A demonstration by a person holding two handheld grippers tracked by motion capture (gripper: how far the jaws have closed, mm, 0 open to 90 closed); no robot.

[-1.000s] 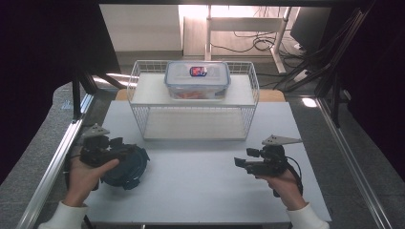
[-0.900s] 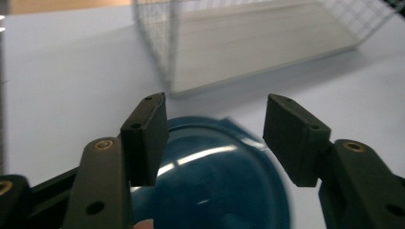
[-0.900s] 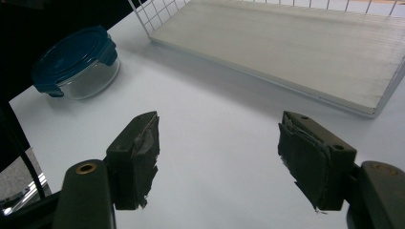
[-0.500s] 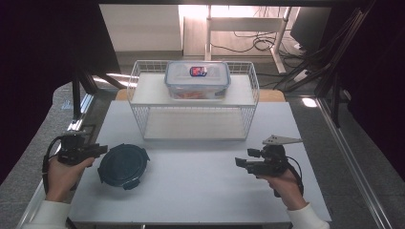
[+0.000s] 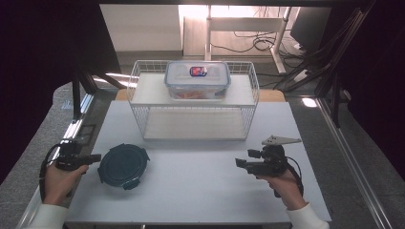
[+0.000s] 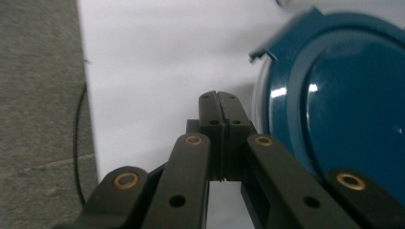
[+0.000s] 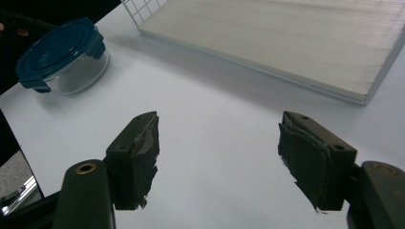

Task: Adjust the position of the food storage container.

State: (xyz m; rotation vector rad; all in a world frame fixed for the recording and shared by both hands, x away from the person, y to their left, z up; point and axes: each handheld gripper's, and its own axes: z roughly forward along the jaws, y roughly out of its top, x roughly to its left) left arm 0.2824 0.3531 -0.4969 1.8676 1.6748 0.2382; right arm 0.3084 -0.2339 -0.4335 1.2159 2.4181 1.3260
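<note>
The left gripper (image 5: 95, 157) sits at about 8 o'clock on the white table (image 5: 200, 191); its jaws have just been closing and now meet with nothing between them. The round blue-lidded glass container (image 5: 123, 165) lies just beside it, toward 3 o'clock. At 4 o'clock, the right gripper (image 5: 239, 163) is half open and empty. Farther off, at 12 o'clock, a wire rack (image 5: 193, 107) carries a clear rectangular lidded box (image 5: 197, 79).

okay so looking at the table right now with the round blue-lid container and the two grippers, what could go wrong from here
The left gripper has just been closing with nothing between its jaws; it sits right beside the round container, so a sideways nudge could slide the container across the smooth white table.

The container looks like glass in the right gripper view, so a poor grip on its lid tabs could drop it.
</note>
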